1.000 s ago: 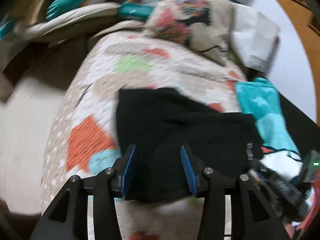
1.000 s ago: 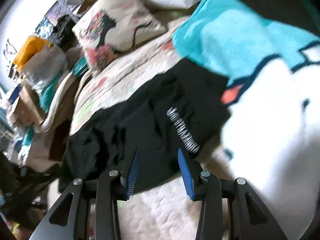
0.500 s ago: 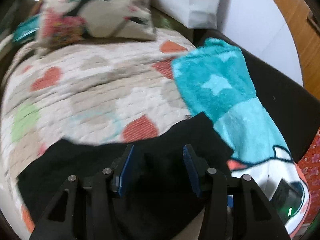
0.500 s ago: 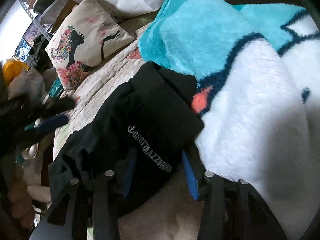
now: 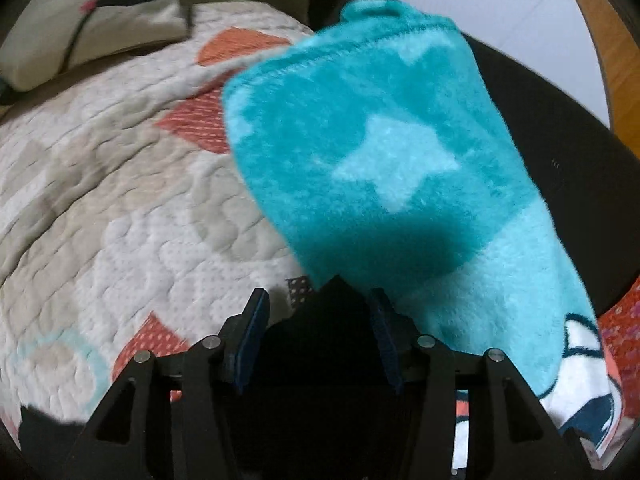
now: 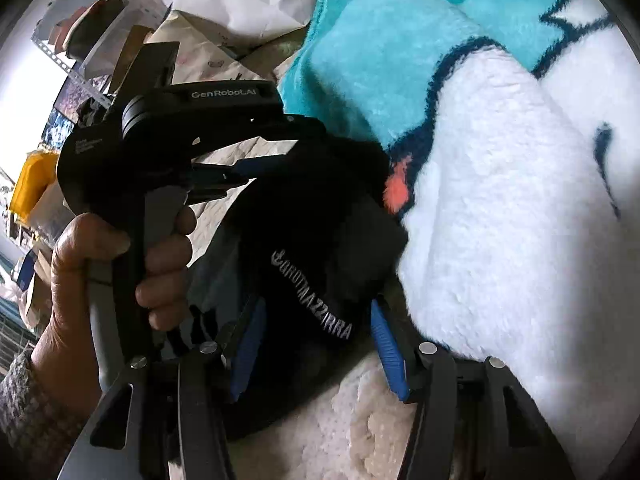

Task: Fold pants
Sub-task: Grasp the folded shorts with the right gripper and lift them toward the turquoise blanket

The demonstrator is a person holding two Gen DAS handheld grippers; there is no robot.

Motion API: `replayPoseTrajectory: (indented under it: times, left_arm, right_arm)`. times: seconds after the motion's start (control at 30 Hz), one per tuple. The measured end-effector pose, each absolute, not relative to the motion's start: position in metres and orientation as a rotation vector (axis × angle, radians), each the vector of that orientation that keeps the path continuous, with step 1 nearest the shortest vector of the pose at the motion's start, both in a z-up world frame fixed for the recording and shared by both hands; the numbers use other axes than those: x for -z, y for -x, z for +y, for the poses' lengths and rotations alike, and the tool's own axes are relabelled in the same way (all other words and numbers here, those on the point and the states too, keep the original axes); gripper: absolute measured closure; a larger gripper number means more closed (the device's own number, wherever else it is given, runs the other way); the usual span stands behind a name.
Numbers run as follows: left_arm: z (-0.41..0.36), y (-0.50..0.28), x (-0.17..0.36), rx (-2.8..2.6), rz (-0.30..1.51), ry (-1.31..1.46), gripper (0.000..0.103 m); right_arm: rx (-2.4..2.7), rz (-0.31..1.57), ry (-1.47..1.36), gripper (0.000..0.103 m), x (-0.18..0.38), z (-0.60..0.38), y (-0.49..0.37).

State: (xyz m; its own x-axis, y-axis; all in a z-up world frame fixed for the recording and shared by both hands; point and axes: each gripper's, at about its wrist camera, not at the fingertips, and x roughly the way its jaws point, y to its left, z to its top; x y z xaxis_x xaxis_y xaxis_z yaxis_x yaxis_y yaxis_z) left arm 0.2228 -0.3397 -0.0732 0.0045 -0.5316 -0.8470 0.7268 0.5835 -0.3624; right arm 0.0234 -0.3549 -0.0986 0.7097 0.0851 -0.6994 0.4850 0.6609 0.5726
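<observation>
Basically the quilted bed cover (image 5: 120,208) and the turquoise fleece blanket (image 5: 380,160) crowd the black pants (image 6: 320,240), bunched at the blanket's edge. Left gripper (image 5: 320,340) and right gripper (image 6: 316,344) both straddle black cloth, jaws opening, pads not pressing. Risk: the released fold slumps, or fleece gets snagged on the next grab.

Matt black cloth pants (image 6: 320,240); fluffy fleece blanket (image 5: 380,160); stitched quilt (image 5: 120,200).
</observation>
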Motion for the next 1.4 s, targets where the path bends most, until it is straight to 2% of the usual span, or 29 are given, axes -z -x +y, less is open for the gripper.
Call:
replayPoseTrajectory:
  times: [0.17, 0.3, 0.33, 0.4, 0.47, 0.5, 0.57, 0.67, 0.9, 1.07, 1.4]
  left_arm:
    - [-0.351, -0.223, 0.082, 1.014, 1.232, -0.22, 0.041]
    - [-0.357, -0.214, 0.082, 1.024, 1.199, -0.261, 0.043]
    - [-0.359, -0.211, 0.082, 1.043, 1.196, -0.272, 0.057]
    - [-0.359, -0.208, 0.079, 1.052, 1.201, -0.274, 0.067]
    - [-0.357, -0.204, 0.074, 1.067, 1.187, -0.283, 0.085]
    - [-0.355, -0.204, 0.071, 1.072, 1.189, -0.274, 0.085]
    - [-0.352, -0.203, 0.063, 1.069, 1.179, -0.254, 0.085]
    - [-0.345, -0.202, 0.054, 1.071, 1.167, -0.237, 0.086]
    - [-0.313, -0.205, 0.02, 1.055, 1.119, -0.166, 0.086]
    - [-0.281, -0.21, -0.006, 1.029, 1.077, -0.098, 0.087]
    - [-0.158, -0.216, -0.039, 0.913, 1.032, 0.118, 0.087]
  right_arm:
    - [0.279, 0.766, -0.854, 0.045, 0.101, -0.359, -0.028]
    - [0.322, 0.746, -0.888, 0.045, 0.103, -0.369, -0.031]
    - [0.322, 0.748, -0.897, 0.044, 0.104, -0.371, -0.033]
    - [0.305, 0.771, -0.87, 0.042, 0.104, -0.368, -0.039]
    - [0.28, 0.794, -0.846, 0.045, 0.104, -0.367, -0.042]
    - [0.272, 0.8, -0.848, 0.048, 0.103, -0.367, -0.043]
    - [0.263, 0.807, -0.87, 0.061, 0.103, -0.371, -0.041]
    - [0.242, 0.802, -0.894, 0.067, 0.1, -0.373, -0.037]
    - [0.185, 0.753, -0.813, 0.069, 0.073, -0.355, -0.029]
    - [0.114, 0.695, -0.638, 0.073, 0.041, -0.324, -0.018]
    - [-0.083, 0.67, -0.333, 0.076, -0.003, -0.237, -0.01]
